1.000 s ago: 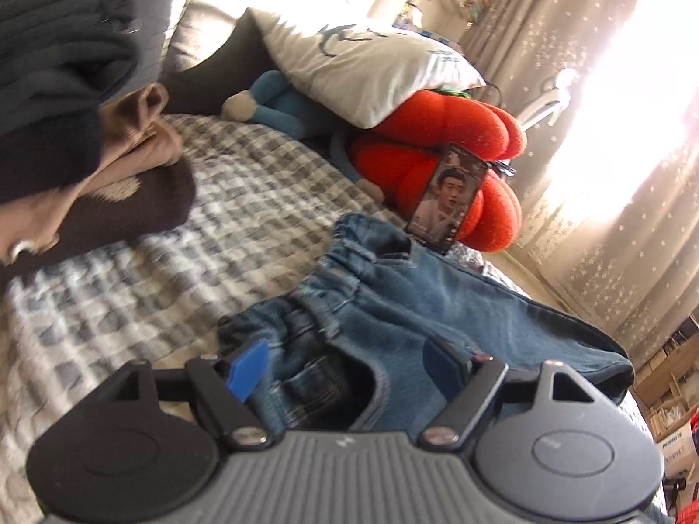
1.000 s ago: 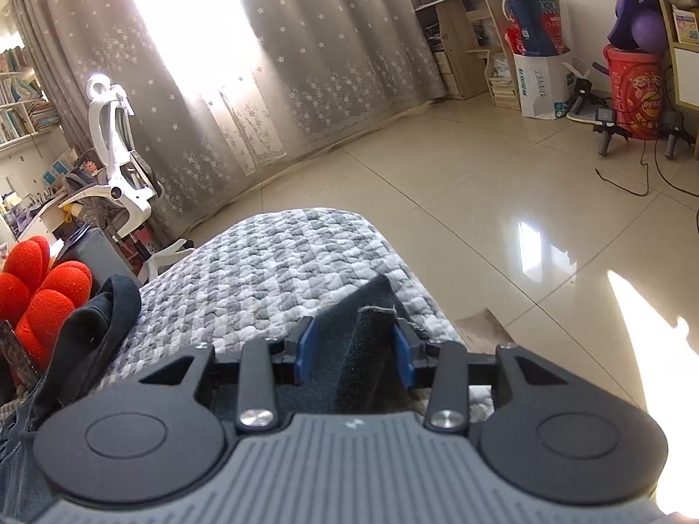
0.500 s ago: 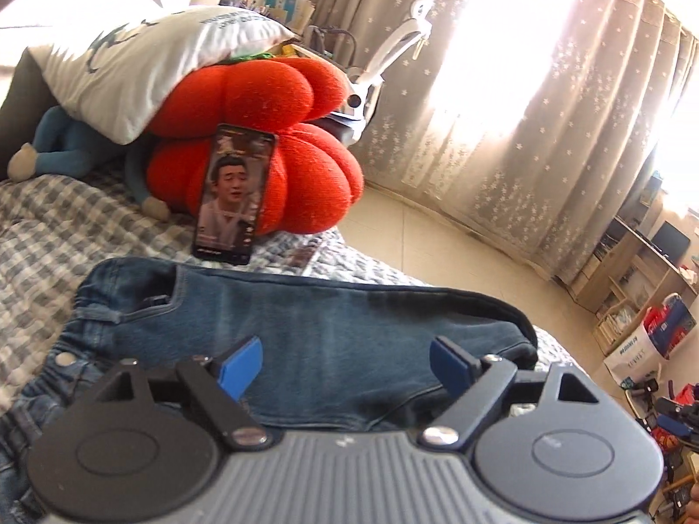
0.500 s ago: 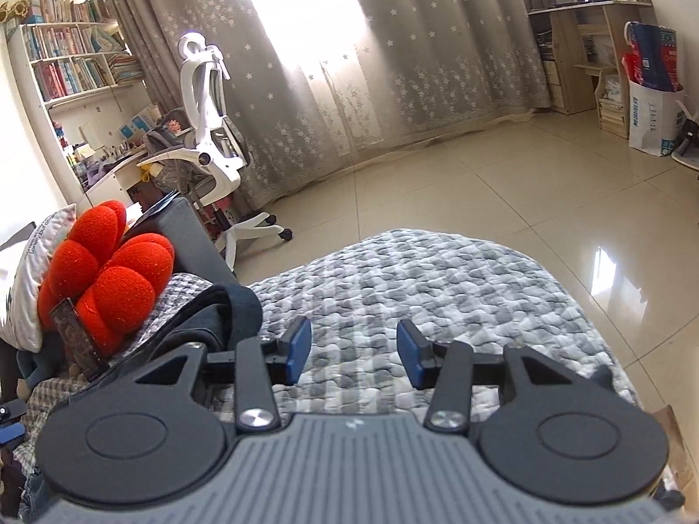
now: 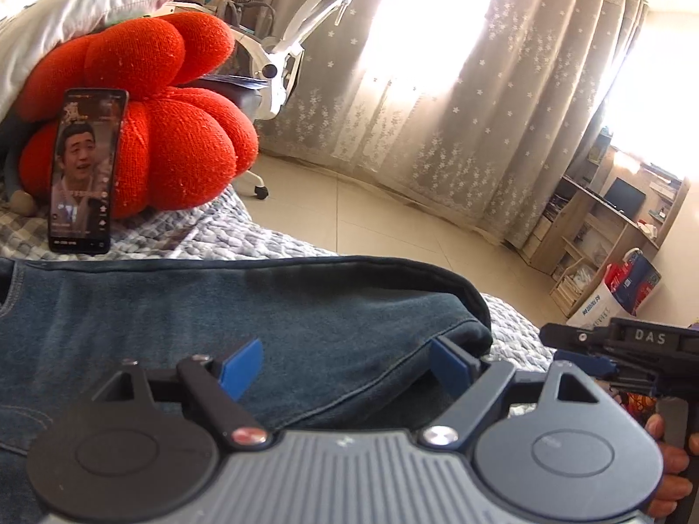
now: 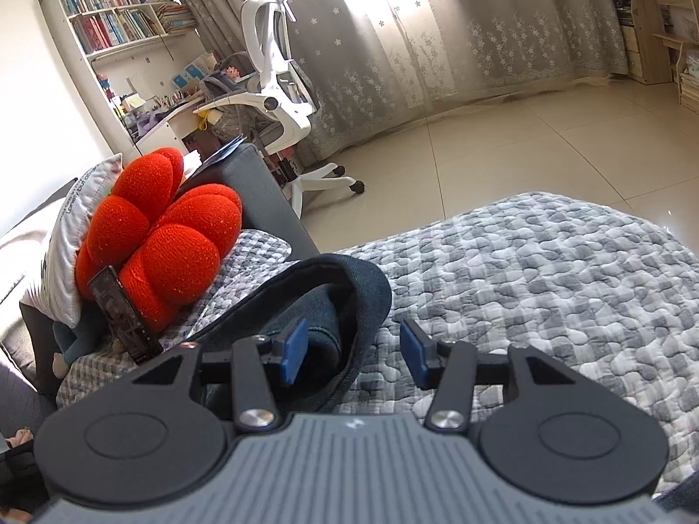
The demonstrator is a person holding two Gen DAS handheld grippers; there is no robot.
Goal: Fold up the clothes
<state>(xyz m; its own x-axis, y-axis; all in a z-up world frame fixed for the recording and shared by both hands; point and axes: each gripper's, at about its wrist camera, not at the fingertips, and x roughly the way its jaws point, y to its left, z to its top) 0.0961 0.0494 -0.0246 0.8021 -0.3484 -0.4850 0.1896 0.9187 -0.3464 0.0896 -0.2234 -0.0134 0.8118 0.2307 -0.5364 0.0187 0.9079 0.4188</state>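
Note:
Blue jeans (image 5: 227,310) lie folded lengthwise on the grey checked bed cover (image 6: 546,270). Their doubled-over leg end (image 6: 345,288) bulges up near the bed's edge. My left gripper (image 5: 345,364) hovers open over the denim by that end, with only flat cloth under its blue pads (image 5: 242,367). My right gripper (image 6: 354,349) points at the same fold. Its jaws are opening, the fold's rim lies loosely between them and the pads (image 6: 295,349) do not press on it. In the left wrist view the right gripper (image 5: 555,345) shows at the right edge, held by a hand (image 5: 668,458).
A red knotted cushion (image 5: 174,131) with a phone (image 5: 85,170) propped against it sits at the head of the bed, under a white pillow (image 5: 78,13). A white office chair (image 6: 279,100), tiled floor (image 6: 524,144) and curtains lie beyond the bed's edge.
Both grippers swept along the bed to the jeans' folded leg end. Dark cloth that stood between the right pads a second ago is gone from them, and those pads stand wider apart.

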